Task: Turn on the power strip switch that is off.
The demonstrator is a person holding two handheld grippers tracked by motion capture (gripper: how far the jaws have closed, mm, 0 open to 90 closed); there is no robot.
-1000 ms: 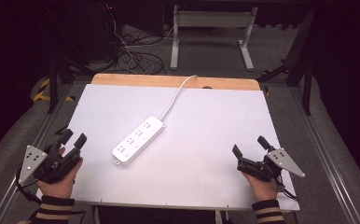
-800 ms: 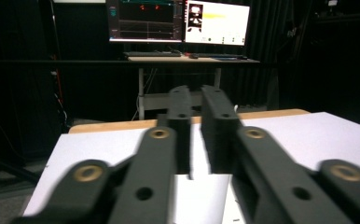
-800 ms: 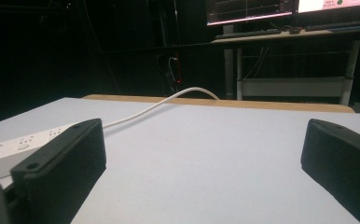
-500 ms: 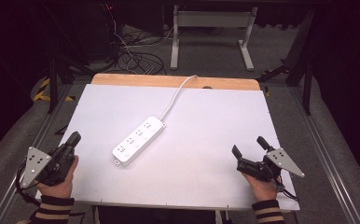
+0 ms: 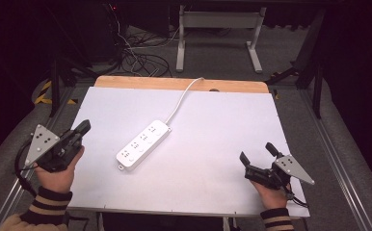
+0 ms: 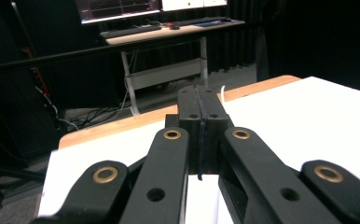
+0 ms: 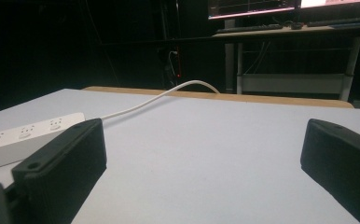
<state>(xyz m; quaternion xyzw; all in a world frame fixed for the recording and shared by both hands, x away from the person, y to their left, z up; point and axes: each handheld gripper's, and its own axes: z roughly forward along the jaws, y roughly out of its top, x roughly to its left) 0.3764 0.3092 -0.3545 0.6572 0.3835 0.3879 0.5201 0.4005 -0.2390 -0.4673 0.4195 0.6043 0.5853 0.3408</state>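
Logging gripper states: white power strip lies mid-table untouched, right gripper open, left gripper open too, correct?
Not quite: the left gripper is shut, its fingers pressed together with nothing between them, as the left gripper view shows. The power strip does lie untouched, and the right gripper is open.

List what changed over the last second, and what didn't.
The left gripper closed: its jaws stood apart a second ago and are now pressed together on nothing. It took hold of nothing. The right gripper stayed open in place, and the power strip and its cord lie unmoved.

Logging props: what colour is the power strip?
White, cord included; the power strip shows best in the high view.
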